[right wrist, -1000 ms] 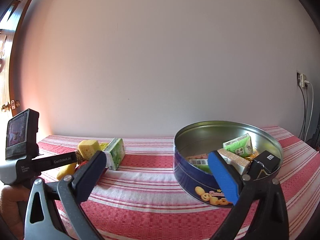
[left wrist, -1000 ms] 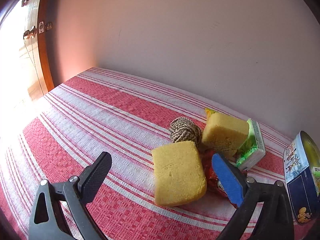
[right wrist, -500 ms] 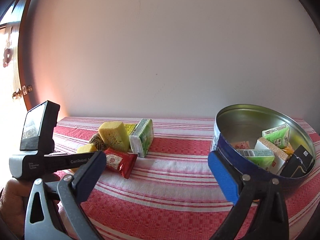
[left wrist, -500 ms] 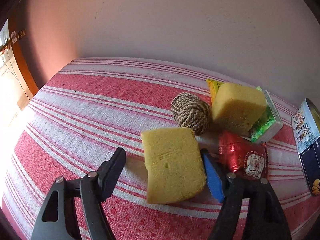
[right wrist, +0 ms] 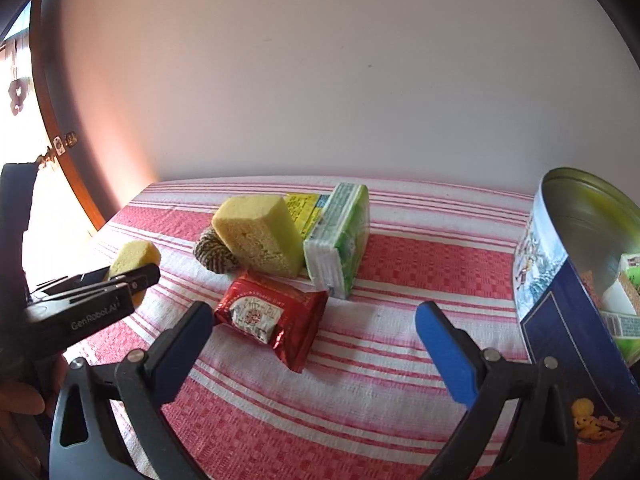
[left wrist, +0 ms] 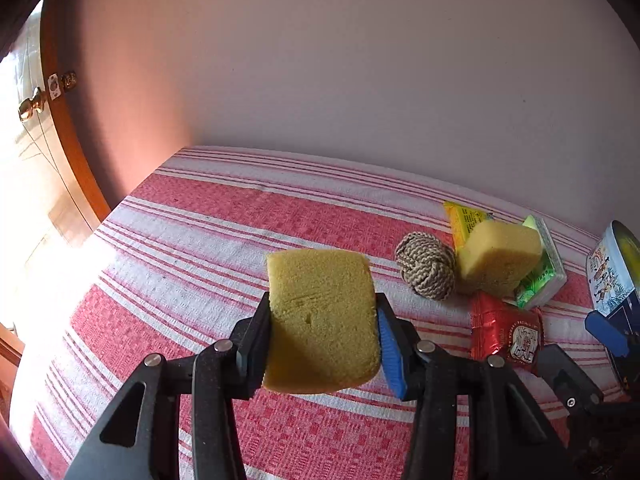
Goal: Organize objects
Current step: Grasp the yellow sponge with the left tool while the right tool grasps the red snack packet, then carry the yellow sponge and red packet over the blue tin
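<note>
the left gripper [left wrist: 322, 334] was closing on the yellow sponge block [left wrist: 320, 320], its pads pressed against the block's two side faces. the block hung clear of the striped tablecloth [left wrist: 224, 240], toward the left part of the table, with its shadow on the cloth below. the sponge was judged light, soft and compressible; a hold across the flat side faces near mid-height should suit it (the foam would yield, so a firm squeeze does no harm, but a shallow edge grip could let it twist).

the right gripper [right wrist: 316, 340] stood wide with nothing between its jaws, low over the cloth just in front of the red foil snack packet [right wrist: 270, 314]. behind the packet lay the second sponge [right wrist: 260, 234], leaning against the woven rope ball [right wrist: 214, 254], with the green tissue pack [right wrist: 340, 240] beside it. the round biscuit tin [right wrist: 560, 280] stood at the right edge, already holding several packets.

compared with one second earlier, the left jaws had gone from wide apart to clamped on the sponge, which had lain flat on the cloth. the right gripper's view had swung from the tin toward the pile.
</note>
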A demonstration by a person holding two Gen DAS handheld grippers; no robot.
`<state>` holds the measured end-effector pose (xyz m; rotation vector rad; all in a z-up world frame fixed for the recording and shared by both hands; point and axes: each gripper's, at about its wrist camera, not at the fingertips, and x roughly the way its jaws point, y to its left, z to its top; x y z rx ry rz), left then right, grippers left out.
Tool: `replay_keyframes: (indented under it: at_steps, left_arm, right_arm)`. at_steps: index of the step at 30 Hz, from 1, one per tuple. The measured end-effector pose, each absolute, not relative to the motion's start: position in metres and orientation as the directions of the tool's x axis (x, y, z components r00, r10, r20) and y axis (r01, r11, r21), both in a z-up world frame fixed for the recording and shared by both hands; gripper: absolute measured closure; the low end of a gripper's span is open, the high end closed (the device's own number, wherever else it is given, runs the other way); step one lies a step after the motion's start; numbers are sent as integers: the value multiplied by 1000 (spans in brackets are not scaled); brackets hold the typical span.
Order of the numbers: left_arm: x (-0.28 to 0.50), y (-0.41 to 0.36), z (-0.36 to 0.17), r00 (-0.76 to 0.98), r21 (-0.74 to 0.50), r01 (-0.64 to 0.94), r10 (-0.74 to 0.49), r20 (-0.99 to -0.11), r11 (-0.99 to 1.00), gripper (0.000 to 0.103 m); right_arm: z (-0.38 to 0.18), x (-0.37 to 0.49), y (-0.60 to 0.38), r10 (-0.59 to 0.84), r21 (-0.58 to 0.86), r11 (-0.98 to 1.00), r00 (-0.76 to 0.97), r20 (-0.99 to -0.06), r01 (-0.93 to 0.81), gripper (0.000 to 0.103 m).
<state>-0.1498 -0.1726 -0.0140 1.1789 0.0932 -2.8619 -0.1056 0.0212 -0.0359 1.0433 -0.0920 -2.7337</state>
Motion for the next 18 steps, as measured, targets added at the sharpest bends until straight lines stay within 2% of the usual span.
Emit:
replay_keyframes:
  at_steps: [4, 8, 11, 13, 15, 18]
  left_arm:
    - [-150, -185, -8, -730, -9, 137, -95, -677, -991, 54]
    - [-156, -186, -12, -716, -13, 139, -91, -692, -990, 54]
    - [-157, -183, -13, -713, 3, 137, -101, -694, -991, 54]
    - [-161, -185, -17, -711, 8, 134, -101, -696, -991, 53]
    - [-159, -183, -18, -711, 11, 130, -101, -696, -991, 53]
    - [-154, -178, -19, -708, 21, 124, -103, -698, -992, 53]
  right_arm:
    - [-45, -125, -2, -236, 114, -969, -669, -705, 221, 0]
    - [-56, -143, -18, -223, 138, -974, -622, -751, 182, 5]
    - [-61, -148, -26, -191, 105, -979, -600, -777, 175, 18]
    - [-62, -145, -29, -162, 60, -981, -603, -781, 186, 33]
    - [-62, -142, -26, -161, 55, -981, -608, -778, 188, 43]
    - [-62, -137, -15, -196, 97, -976, -608, -769, 193, 47]
